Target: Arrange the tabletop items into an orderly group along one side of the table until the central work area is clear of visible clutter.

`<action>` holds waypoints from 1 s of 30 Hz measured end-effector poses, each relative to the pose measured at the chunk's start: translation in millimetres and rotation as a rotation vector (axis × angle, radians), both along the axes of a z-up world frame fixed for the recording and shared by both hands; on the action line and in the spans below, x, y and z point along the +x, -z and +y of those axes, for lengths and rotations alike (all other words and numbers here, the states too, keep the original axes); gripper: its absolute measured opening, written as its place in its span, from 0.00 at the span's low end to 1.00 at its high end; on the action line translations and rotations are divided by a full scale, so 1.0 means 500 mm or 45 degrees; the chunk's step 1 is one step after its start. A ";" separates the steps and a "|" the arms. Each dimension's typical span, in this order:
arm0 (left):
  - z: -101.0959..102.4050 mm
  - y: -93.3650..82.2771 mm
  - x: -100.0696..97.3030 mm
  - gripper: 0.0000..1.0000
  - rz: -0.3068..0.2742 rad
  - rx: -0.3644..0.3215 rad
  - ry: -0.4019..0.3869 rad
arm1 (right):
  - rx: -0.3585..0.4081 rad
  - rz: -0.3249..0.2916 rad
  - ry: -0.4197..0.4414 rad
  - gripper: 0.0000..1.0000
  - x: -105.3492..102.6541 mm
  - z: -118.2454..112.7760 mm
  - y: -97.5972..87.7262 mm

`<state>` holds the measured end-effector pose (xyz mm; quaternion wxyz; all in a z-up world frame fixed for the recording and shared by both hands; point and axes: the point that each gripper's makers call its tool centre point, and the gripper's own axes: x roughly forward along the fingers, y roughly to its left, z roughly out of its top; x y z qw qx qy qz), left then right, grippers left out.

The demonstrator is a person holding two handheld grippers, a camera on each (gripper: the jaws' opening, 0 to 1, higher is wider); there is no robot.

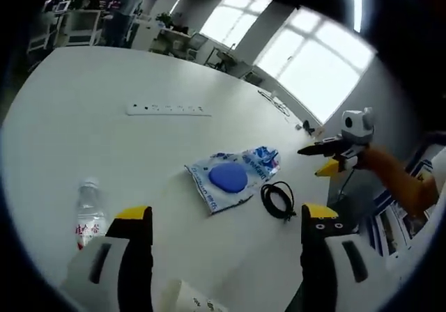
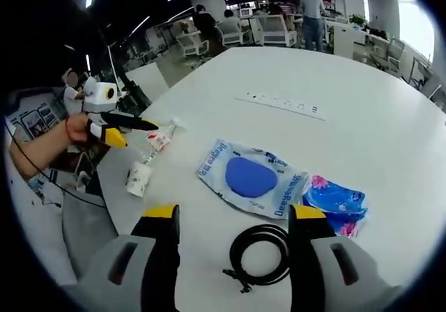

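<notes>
Right gripper [image 2: 233,218] hovering wide open, coiled black cable [image 2: 259,258] lying between its jaws, clear plastic packet with blue disc [image 2: 251,178] just beyond on white tabletop [image 2: 376,145], left gripper [image 1: 221,221] gaping empty, clear water bottle with red label [image 1: 89,220] lying near the tabletop edge beside its left jaw.

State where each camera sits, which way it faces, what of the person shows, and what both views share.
Left gripper view: rides the left gripper, looks across the white table toward the windows; the right gripper and an orange sleeve enter from the right.
Right gripper view: rides the right gripper, faces the office desks; the left gripper and a hand enter from the left.
Shared: blue mask packet, black cable coil, power strip, water bottle.
</notes>
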<state>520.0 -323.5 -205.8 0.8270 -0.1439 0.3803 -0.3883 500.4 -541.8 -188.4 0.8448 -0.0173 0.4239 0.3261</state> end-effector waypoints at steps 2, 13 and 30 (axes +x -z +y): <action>0.008 -0.004 -0.006 0.91 -0.001 0.001 -0.008 | 0.003 -0.002 -0.003 0.62 -0.001 0.003 -0.002; 0.049 -0.029 -0.038 0.91 -0.031 -0.004 -0.039 | 0.025 -0.012 -0.035 0.62 -0.016 0.038 -0.020; 0.124 -0.068 -0.094 0.92 -0.063 -0.018 -0.118 | 0.066 -0.014 -0.090 0.61 -0.031 0.106 -0.037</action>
